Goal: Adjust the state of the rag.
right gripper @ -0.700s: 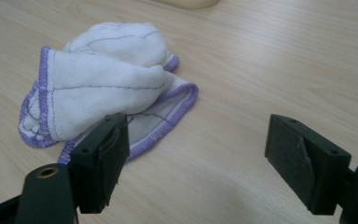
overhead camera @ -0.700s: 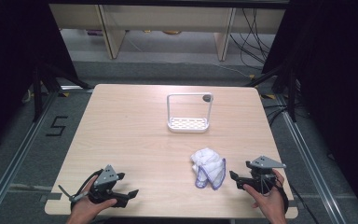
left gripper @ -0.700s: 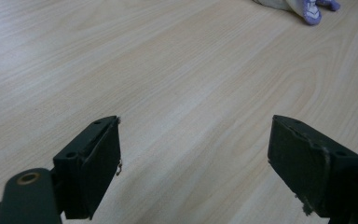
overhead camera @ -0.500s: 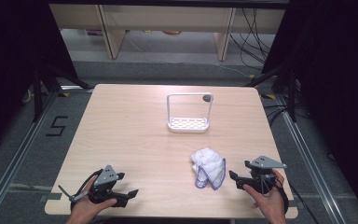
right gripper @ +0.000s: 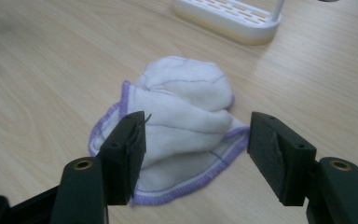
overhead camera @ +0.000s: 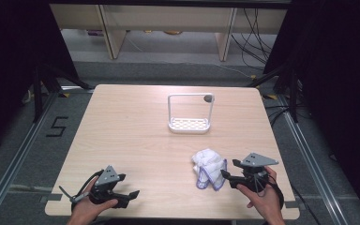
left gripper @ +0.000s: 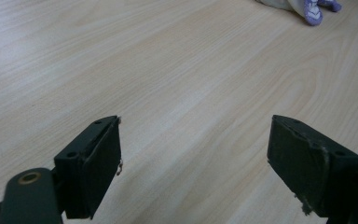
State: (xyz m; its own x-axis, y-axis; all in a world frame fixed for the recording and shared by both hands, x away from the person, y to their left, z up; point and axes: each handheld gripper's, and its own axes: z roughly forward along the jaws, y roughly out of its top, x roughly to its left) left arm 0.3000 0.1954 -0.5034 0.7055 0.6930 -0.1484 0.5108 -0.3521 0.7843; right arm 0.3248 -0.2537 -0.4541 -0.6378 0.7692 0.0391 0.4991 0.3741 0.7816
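Cloth [right gripper: 182, 121] is lying crumpled; we are advising the right gripper [right gripper: 196, 154], jaws released, to straddle its bunched middle before clenching.

Soft white cloth [right gripper: 182, 116] (purple-stitched hem) – matt wood-grain table [overhead camera: 122, 136], smooth.

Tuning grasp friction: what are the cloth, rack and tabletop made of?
Cloth: soft white woven fabric, likely cotton; purple stitched hem, crumpled folds. Rack: looks like matte white plastic or coated metal, slotted base. Tabletop: light wood-grain laminate, smooth, slight sheen.
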